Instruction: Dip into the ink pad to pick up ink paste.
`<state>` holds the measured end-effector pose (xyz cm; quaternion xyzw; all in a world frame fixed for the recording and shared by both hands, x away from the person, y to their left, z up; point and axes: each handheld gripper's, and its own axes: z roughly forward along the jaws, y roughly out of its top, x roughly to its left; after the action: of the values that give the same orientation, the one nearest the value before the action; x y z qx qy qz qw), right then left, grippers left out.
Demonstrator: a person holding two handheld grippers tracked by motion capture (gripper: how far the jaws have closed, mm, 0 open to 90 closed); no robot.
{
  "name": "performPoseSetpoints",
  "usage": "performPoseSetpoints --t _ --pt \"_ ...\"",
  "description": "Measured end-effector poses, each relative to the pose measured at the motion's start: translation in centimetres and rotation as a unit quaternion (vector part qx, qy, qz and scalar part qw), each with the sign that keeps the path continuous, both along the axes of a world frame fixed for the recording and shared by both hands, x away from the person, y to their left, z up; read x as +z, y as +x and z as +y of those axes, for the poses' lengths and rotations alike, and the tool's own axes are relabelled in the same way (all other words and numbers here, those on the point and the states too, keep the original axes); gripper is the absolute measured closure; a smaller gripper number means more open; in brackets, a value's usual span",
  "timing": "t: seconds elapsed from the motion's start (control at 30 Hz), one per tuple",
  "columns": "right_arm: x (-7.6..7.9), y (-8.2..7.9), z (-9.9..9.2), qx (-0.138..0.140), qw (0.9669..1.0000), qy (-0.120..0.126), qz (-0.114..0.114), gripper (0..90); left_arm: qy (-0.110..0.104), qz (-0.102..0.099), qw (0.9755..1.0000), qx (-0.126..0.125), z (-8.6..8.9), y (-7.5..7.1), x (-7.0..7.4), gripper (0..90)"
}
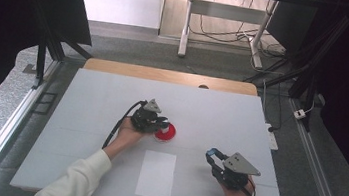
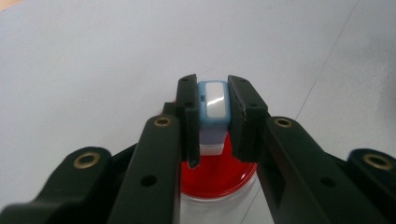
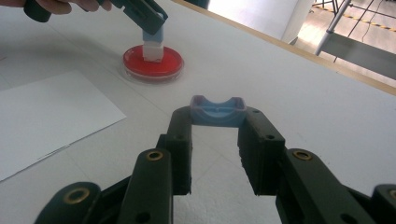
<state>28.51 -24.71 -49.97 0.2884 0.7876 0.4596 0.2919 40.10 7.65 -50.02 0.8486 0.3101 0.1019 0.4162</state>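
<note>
The blue stamp (image 2: 214,105) stands on the red ink pad (image 3: 152,63), just left of the worktop's (image 1: 91,103) centre, clamped in your left tool (image 1: 159,124). Lift it tilted and the pad may drag along. Your right tool (image 3: 217,122), at four o'clock from the pad, grips the blue cap (image 3: 217,111); loosen and it drops beside the white sheet (image 1: 156,174).

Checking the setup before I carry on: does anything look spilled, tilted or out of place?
Nothing stands out. The left gripper holds a blue stamp upright over the red ink dish, the right gripper holds its blue cap, and the paper sheet lies flat.
</note>
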Motion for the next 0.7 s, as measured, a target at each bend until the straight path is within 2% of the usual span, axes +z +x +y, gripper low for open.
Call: performPoseSetpoints --t 0.5,0.7 --pt "0.0 -0.03 0.02 0.001 1.0 -0.001 0.0 65.6 0.0 0.0 1.0 -0.001 -0.02 0.02 -0.14 75.6" --pt "-0.01 -0.04 0.05 0.001 1.0 -0.001 0.0 65.6 0.01 -0.005 0.9999 0.0 -0.3 -0.13 -0.25 75.7"
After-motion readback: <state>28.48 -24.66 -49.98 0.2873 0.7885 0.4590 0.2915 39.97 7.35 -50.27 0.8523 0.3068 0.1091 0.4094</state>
